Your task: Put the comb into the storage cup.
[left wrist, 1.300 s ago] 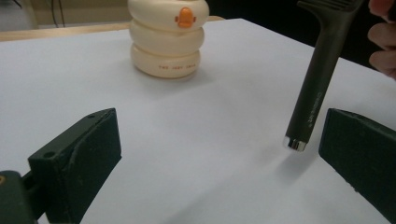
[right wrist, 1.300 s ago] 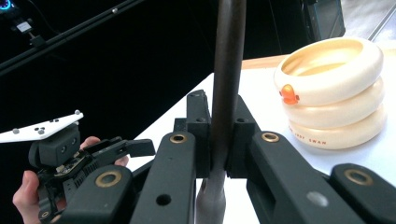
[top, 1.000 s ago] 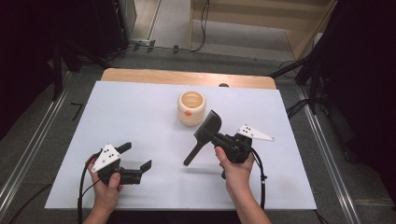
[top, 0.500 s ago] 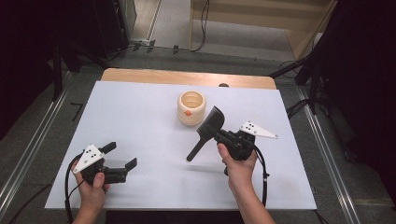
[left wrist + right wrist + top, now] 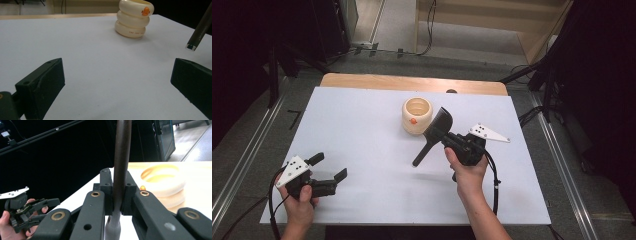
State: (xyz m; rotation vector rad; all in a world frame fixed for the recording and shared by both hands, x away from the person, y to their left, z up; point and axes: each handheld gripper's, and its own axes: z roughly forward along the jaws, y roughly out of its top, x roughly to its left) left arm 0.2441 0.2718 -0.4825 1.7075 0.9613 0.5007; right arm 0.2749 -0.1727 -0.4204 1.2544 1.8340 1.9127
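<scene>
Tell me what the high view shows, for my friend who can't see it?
A person's right gripper holds a black spatula beside a cream ringed cup on a white table. The left gripper, fingers open, sits near the table's front left corner.

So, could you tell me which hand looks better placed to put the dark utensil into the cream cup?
Right. The right gripper is clamped on the dark utensil, right beside the cream cup. The left gripper hangs open near the table's front-left corner, far from both.
</scene>
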